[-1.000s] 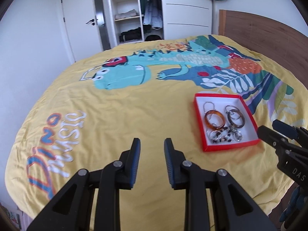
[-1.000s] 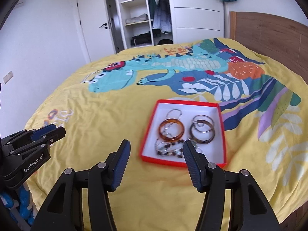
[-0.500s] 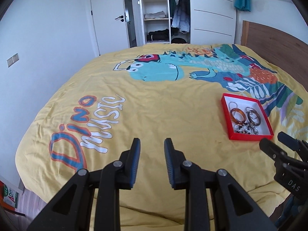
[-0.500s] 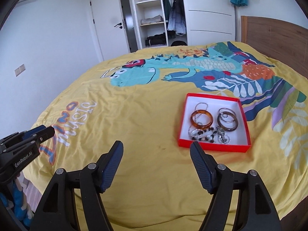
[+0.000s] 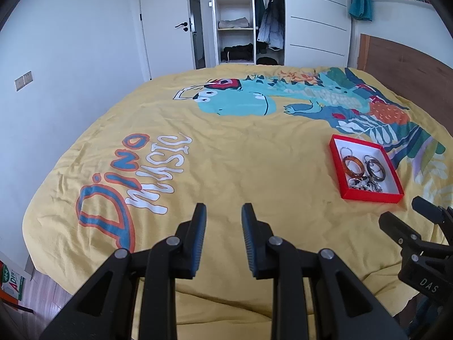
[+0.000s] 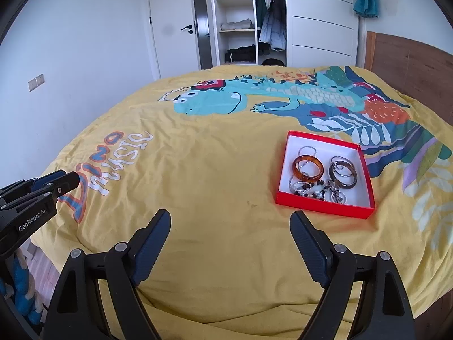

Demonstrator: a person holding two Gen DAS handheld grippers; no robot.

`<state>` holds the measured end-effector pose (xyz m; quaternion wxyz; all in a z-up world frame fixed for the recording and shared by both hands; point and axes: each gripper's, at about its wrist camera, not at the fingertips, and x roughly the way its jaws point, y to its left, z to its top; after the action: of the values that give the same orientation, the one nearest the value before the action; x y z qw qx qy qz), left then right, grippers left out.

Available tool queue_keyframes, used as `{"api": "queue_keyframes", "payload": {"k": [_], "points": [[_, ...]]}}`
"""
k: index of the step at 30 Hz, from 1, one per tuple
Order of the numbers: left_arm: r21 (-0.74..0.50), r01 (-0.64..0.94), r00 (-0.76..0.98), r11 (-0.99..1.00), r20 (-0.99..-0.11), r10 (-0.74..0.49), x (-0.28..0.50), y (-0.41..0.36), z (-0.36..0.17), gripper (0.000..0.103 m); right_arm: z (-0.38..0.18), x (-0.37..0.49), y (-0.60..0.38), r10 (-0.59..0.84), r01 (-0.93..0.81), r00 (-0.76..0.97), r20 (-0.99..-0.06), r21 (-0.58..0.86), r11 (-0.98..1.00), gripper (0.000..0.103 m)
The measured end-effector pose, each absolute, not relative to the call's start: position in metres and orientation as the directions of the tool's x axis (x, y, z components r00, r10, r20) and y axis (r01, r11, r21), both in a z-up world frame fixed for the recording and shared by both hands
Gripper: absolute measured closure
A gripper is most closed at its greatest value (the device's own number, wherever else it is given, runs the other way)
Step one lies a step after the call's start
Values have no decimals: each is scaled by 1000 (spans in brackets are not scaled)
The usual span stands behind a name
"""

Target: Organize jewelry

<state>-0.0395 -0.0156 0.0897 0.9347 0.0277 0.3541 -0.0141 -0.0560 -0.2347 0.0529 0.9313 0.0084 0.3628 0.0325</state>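
A red box (image 6: 324, 206) with a white inside lies on the yellow bedspread, right of centre. It holds an amber bangle (image 6: 308, 168), a dark bangle (image 6: 343, 172), a thin silver hoop (image 6: 307, 150) and a tangle of beads and chains (image 6: 320, 191). The box also shows in the left wrist view (image 5: 368, 195). My right gripper (image 6: 230, 223) is wide open and empty above the bed's near edge, left of and short of the box. My left gripper (image 5: 223, 215) has a narrow gap between its jaws, holds nothing, and is far left of the box.
The yellow dinosaur bedspread (image 6: 215, 175) covers the bed. A wooden headboard (image 6: 410, 62) stands at the right. A white door (image 6: 172, 31) and an open wardrobe (image 6: 249, 25) stand behind. The floor (image 5: 42, 286) drops off at the bed's near left.
Both grippers have pulled back and up from the bed, so the box looks smaller and farther. The right jaws have spread wider. The left jaws keep the same gap.
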Motion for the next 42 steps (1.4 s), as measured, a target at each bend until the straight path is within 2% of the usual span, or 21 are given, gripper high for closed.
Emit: {"api": "queue_keyframes", "payload": {"k": [19, 28, 42], "points": [[37, 35, 753, 999, -658, -2, -50, -7, 86, 79, 52, -62, -234, 57, -46, 738, -673, 34, 998, 15], [34, 37, 750, 999, -662, -5, -51, -6, 86, 79, 51, -66, -232, 52, -47, 742, -669, 26, 999, 0], [40, 35, 743, 999, -670, 0, -52, -6, 80, 79, 52, -66, -237, 18, -13, 752, -659, 12, 1000, 0]]}}
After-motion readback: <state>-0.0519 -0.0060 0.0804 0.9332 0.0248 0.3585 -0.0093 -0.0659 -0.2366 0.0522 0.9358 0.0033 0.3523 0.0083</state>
